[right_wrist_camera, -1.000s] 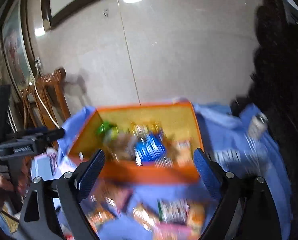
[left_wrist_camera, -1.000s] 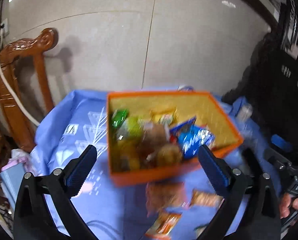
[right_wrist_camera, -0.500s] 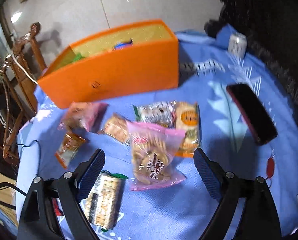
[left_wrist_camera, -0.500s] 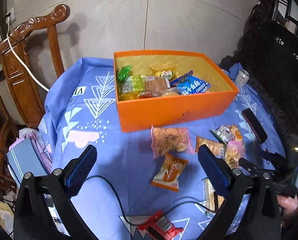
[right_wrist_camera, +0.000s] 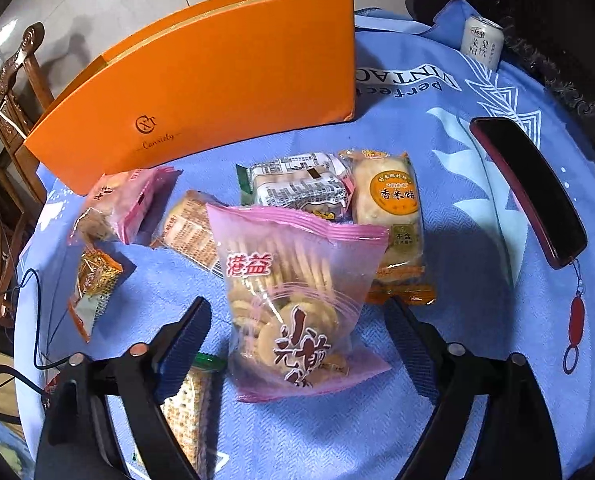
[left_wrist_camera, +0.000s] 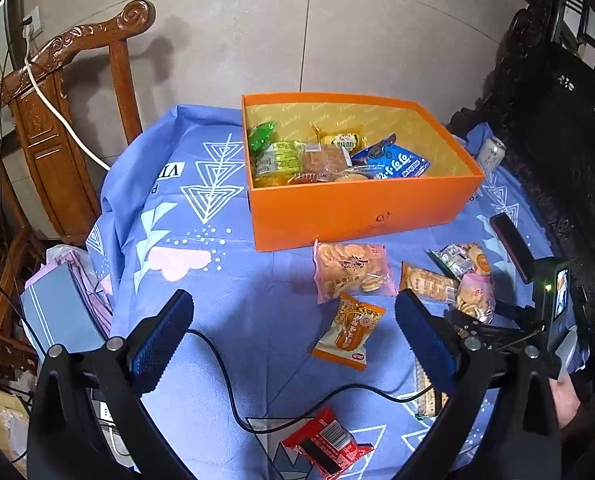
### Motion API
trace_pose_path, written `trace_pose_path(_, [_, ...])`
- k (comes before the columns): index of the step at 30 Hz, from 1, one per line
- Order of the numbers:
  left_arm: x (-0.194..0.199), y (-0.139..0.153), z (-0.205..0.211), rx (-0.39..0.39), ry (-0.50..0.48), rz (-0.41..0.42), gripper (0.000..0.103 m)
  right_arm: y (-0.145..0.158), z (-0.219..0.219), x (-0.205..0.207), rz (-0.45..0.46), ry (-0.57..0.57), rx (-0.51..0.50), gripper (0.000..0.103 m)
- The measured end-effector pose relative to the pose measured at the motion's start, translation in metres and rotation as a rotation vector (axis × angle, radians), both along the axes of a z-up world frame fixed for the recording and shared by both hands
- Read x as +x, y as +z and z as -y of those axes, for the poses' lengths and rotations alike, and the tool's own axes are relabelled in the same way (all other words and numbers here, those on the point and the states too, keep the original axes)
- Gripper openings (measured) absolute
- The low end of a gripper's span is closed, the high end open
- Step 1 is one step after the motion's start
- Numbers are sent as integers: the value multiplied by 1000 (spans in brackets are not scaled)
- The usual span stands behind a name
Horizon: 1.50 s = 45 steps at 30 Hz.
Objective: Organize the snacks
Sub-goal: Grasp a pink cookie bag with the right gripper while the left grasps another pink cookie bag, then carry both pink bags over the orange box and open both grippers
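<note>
An orange box point(left_wrist_camera: 357, 208) with several snacks inside stands at the back of the blue cloth. Loose packets lie in front of it. My right gripper point(right_wrist_camera: 297, 320) is low over the cloth, its jaws closing around a pink bag of round biscuits point(right_wrist_camera: 293, 292). The bag lies between the fingers, and the pads stand just off its edges. My left gripper point(left_wrist_camera: 293, 320) hovers open above the cloth with nothing between its fingers. An orange packet point(left_wrist_camera: 349, 330) and a pink cracker bag point(left_wrist_camera: 351, 270) lie beyond it.
A dark phone point(right_wrist_camera: 529, 188) and a drink can point(right_wrist_camera: 481, 40) sit at the right. A black cable point(left_wrist_camera: 233, 380) crosses the near cloth beside a red packet point(left_wrist_camera: 325, 440). A carved wooden chair point(left_wrist_camera: 57, 120) stands on the left. Dark furniture lines the right.
My right gripper has dropped toward the table and tipped downward, and its jaws have narrowed around the pink biscuit bag. My left gripper pulled back from the box, then held still.
</note>
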<state>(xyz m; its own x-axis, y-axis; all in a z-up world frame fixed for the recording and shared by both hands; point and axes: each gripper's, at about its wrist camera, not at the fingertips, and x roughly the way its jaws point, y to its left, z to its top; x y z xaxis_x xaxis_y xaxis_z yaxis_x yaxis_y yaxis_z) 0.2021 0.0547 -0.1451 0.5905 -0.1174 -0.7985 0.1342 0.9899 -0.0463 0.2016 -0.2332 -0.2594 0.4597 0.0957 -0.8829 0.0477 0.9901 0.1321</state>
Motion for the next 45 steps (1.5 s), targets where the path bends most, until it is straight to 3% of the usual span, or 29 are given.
trace_pose_path(2, [2,-3,3,0,-6,-8,99,-3,0,1,-9,17,2,47])
trace_pose_path(4, [5,-8,9,-2,-18,-20,99,-1,-3,0,-2,32,-30,41])
trace_pose_path(10, [30,-38,32,-24,-51,-82,99,25,8,-18,45,-10,51,40])
trace_pose_path(14, [65,-76,56,-51,-45,-178,99,40,12,-29,64,-12,96,40])
trace_pose_path(20, [108,-122,83,-34,-7,-264,99,47,9,-39,53,-4,123,41])
trace_pose_path(26, [128,-151,91,-14,21,-326,99,41,8,-37,25,12,137,41])
trace_pose_path(30, [127,-160,92,-12,7,-290,97,39,7,-32,16,15,138,41])
trace_pose_path(32, [124,-158,95,-5,-29,-256,84,39,6,-30,20,20,135,41])
trace_pose_path(35, [119,-154,95,-8,-51,-228,74,40,5,-27,24,23,133,41])
trace_pose_path(45, [96,-124,82,-32,-82,-156,68,51,3,-33,56,25,129,41])
